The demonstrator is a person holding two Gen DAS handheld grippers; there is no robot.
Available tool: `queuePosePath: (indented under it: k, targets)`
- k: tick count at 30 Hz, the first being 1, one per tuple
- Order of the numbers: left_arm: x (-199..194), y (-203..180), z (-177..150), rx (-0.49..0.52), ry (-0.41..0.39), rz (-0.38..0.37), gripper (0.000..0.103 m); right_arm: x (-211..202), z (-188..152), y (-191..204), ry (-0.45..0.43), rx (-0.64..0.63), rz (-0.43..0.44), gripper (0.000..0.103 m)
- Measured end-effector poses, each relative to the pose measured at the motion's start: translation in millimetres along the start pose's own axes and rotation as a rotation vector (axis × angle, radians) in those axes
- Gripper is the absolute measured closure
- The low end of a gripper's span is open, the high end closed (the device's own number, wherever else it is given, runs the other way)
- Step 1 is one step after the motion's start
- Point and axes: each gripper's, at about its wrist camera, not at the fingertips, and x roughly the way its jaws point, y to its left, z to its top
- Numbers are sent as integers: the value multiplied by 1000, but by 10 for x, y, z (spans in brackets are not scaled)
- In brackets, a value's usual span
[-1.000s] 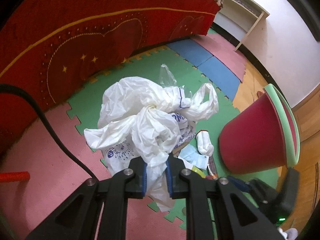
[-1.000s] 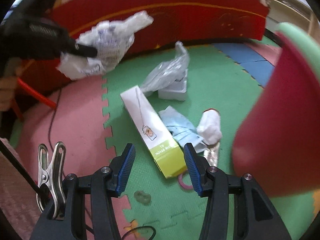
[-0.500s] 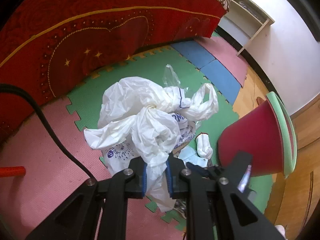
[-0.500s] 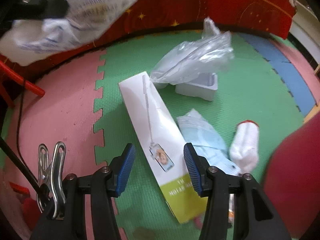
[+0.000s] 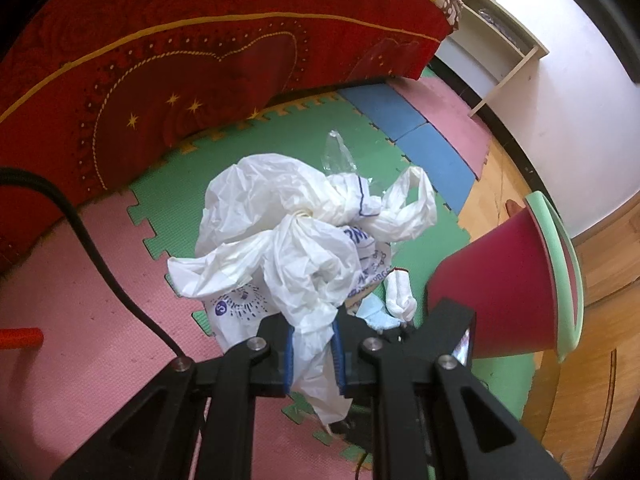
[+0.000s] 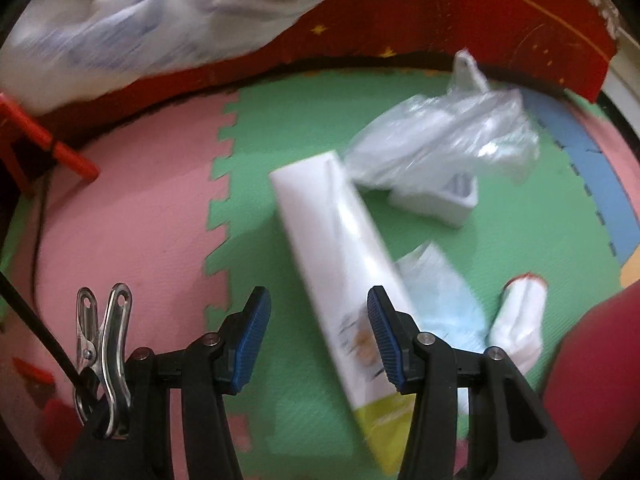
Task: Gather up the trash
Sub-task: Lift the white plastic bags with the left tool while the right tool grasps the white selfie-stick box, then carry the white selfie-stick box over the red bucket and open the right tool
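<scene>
My left gripper (image 5: pixel 313 354) is shut on a crumpled white plastic bag (image 5: pixel 296 240) with blue print and holds it above the foam floor mat. The bag also shows blurred at the top left of the right wrist view (image 6: pixel 160 20). My right gripper (image 6: pixel 318 336) is open and low over a long white carton with a yellow-green end (image 6: pixel 344 280); the carton lies partly between the fingers. Next to it lie a clear plastic bag (image 6: pixel 448 140) on a white tray (image 6: pixel 444 200), a light blue wrapper (image 6: pixel 444 300) and a white rolled sock-like piece (image 6: pixel 520 320).
A red bucket with a green rim (image 5: pixel 508 280) lies on its side at the right; its red wall shows in the right wrist view (image 6: pixel 600 380). A red embroidered bedspread (image 5: pixel 200 52) hangs behind. A black cable (image 5: pixel 92 248) crosses the pink mat (image 5: pixel 80 320). A metal clip (image 6: pixel 102 344) hangs at my right gripper's left.
My right gripper has moved forward and down toward the white carton, which now reaches between its fingers. My left gripper keeps hold of the white bag and has lifted slightly.
</scene>
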Motion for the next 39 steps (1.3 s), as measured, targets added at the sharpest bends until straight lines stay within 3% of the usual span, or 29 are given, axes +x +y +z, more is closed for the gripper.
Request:
queuePosePath:
  k: [3, 8, 12, 16, 21, 27, 39]
  targets:
    - [19, 13, -1, -6, 4, 1, 88, 139, 76, 2, 42, -34, -18, 31]
    - [48, 47, -3, -25, 10, 12, 88, 269, 153, 106, 62, -97, -79, 27]
    - [24, 23, -17, -30, 2, 7, 88, 321, 175, 101, 74, -102, -117, 29]
    - [24, 23, -28, -32, 2, 2, 88, 390, 107, -122, 113, 12, -98, 30]
    - [55, 29, -37, -24, 6, 14, 88, 381, 20, -171, 101, 30, -60, 41]
    - [61, 17, -37, -35, 7, 16, 88, 67, 18, -77, 21, 47, 2, 50]
    - [81, 11, -65, -47, 9, 34, 88, -745, -367, -59, 29, 9, -31, 51]
